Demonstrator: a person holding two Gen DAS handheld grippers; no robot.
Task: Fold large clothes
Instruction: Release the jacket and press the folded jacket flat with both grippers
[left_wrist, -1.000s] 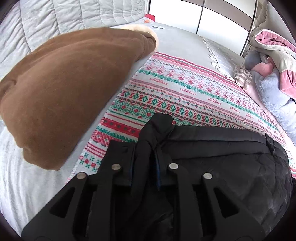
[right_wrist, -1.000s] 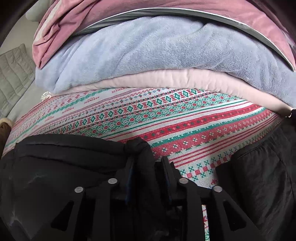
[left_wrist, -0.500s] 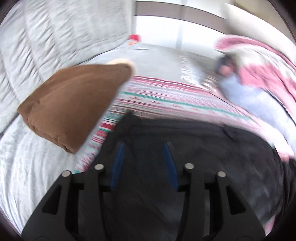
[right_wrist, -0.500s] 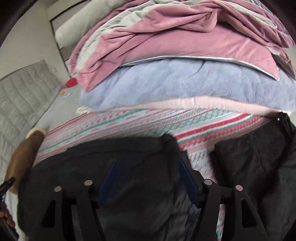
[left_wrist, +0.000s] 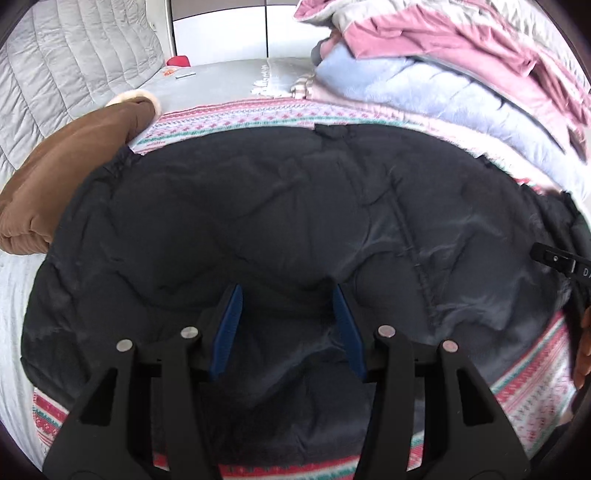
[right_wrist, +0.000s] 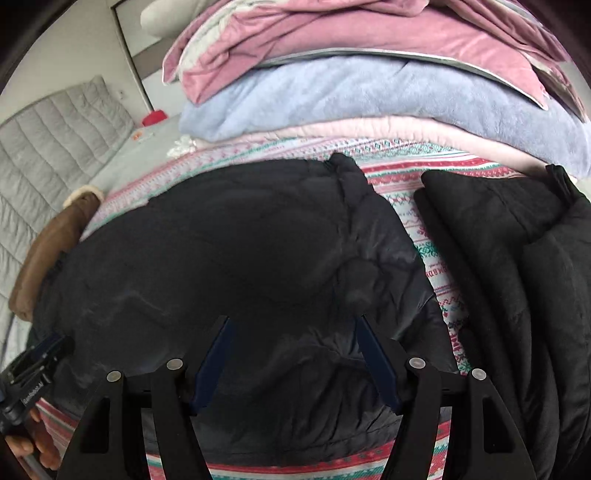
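Both claws, left gripper (left_wrist: 284, 325) opening and right gripper (right_wrist: 291, 354) spread, have let go the black jacket (left_wrist: 266, 206), now folded flat on the patterned blanket (left_wrist: 535, 384), brown garment (left_wrist: 62, 177) at 10 o'clock: fold apparently complete.

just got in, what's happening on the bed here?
A person is folding a black quilted jacket with two handheld grippers. It lies folded on a patterned blanket. Nothing is gripped: the left gripper has its jaws opening above the jacket, and the right gripper hangs open over it. A second folded black garment lies to the right, a brown one to the left, and stacked blankets behind.
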